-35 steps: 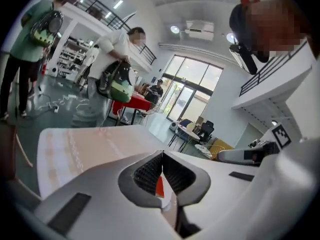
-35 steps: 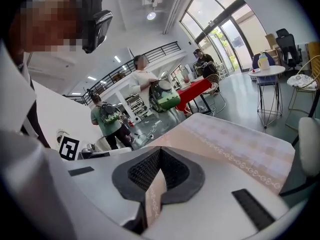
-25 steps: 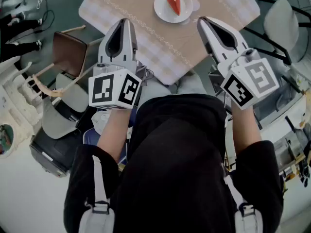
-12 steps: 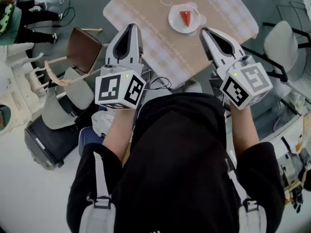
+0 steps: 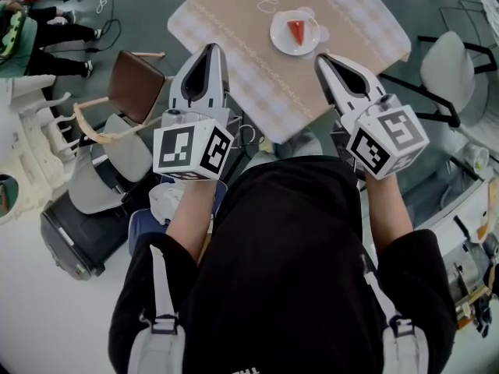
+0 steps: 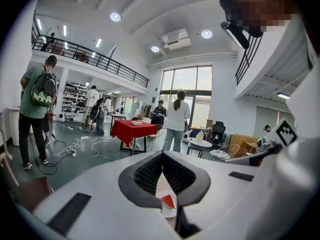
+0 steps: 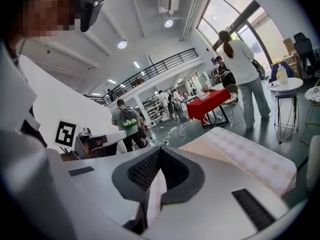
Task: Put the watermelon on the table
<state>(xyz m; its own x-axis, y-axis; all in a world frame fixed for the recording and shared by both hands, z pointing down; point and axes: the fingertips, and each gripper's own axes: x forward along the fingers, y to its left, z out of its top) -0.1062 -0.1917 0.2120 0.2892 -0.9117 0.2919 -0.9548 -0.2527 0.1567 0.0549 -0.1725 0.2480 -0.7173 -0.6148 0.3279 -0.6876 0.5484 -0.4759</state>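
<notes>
Jaws together on both sides, and nothing in either pair! The left gripper (image 5: 209,51) has its black-lined jaws meeting at the tip in its own view, with only a thin slot below them. The right gripper (image 5: 322,59) reads the same in its view, jaws closed on nothing. From the head view, the red wedge of watermelon (image 5: 297,30) sits on a small round white plate (image 5: 279,39). That plate rests on the tan cloth-covered surface (image 5: 245,29) with its pale checked borders. The watermelon lies at about 11 o'clock from the right gripper's tip and between 2 and 3 o'clock from the left one, clear of both. Each gripper is up over the near edge of the surface, pointing across it, with its black-and-white marker cube (image 5: 191,150) turned to the camera. The left gripper view catches the plate and red wedge through that slot, at 6 o'clock under the closed tips. A brown-seated wooden chair (image 5: 134,86) stands at 9 o'clock from the left gripper. A white shell chair (image 5: 442,59) sits at 3 o'clock from the right gripper.
</notes>
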